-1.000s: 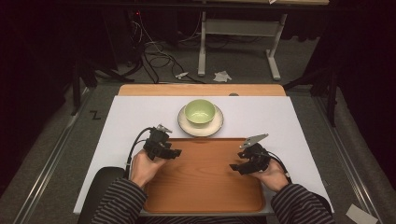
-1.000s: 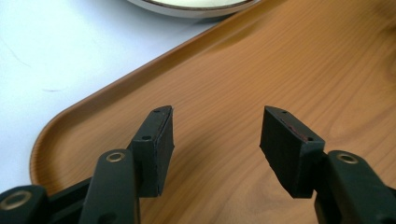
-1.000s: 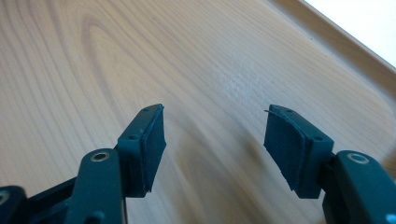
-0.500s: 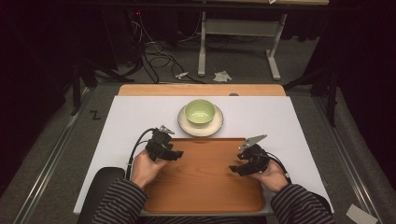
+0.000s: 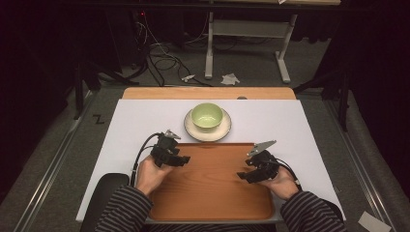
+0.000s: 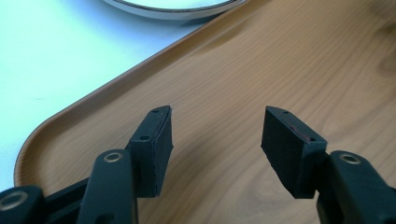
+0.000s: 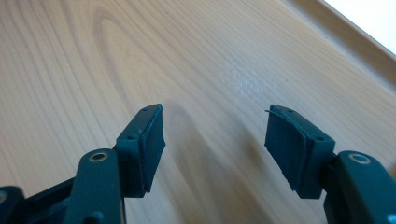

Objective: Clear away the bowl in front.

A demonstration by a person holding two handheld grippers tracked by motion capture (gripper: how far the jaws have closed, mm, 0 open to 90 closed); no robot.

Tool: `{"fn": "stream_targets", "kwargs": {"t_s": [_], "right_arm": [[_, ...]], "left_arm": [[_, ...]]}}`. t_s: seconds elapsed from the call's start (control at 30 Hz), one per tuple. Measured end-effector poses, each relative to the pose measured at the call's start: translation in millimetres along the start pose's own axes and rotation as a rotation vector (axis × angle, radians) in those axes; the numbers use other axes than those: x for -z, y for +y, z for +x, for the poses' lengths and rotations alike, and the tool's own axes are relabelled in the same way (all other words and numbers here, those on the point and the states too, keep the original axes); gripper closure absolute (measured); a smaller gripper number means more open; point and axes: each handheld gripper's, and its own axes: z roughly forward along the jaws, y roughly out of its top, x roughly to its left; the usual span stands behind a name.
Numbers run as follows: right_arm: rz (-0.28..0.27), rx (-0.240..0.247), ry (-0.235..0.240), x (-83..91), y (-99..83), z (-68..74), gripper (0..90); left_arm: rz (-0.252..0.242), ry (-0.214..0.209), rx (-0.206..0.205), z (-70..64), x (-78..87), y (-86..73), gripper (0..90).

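High view, left gripper (image 5: 180,160) and right gripper (image 5: 244,175) agape, empty, above tray (image 5: 212,193)

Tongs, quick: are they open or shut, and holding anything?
Left tongs: open, holding nothing, over the wooden tray.
Right tongs: open, holding nothing.

The left gripper (image 6: 217,135) hovers with jaws spread above the wooden tray (image 6: 289,60), a plate's rim (image 6: 173,9) beyond its edge.
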Motion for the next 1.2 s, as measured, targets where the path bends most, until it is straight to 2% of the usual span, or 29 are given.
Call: {"fn": "stream_targets", "kwargs": {"t_s": [0.1, 0.33, 0.77, 1.1, 1.2], "right_arm": [[0.003, -0.003, 0.005, -1.3, 0.0, -0.5, 39.1], [0.006, 0.006, 0.006, -0.7, -0.5, 0.9, 38.7], [0.015, 0.015, 0.007, -2.3, 0.4, 0.8, 38.8], [0.014, 0.001, 0.003, -2.6, 0.1, 0.6, 38.6], [0.008, -0.005, 0.002, -1.8, 0.1, 0.8, 38.5]], "left_arm": [[0.008, 0.003, 0.008, 0.1, -1.1, 0.6, 42.8], [0.007, -0.009, -0.023, -8.6, 0.5, -1.9, 41.8], [0.012, -0.014, -0.040, -13.6, 2.4, 1.4, 42.8], [-0.012, -0.011, -0.035, -17.3, 2.5, 16.4, 41.6], [-0.026, -0.024, -0.023, -20.1, 3.1, 22.7, 41.6]]}}
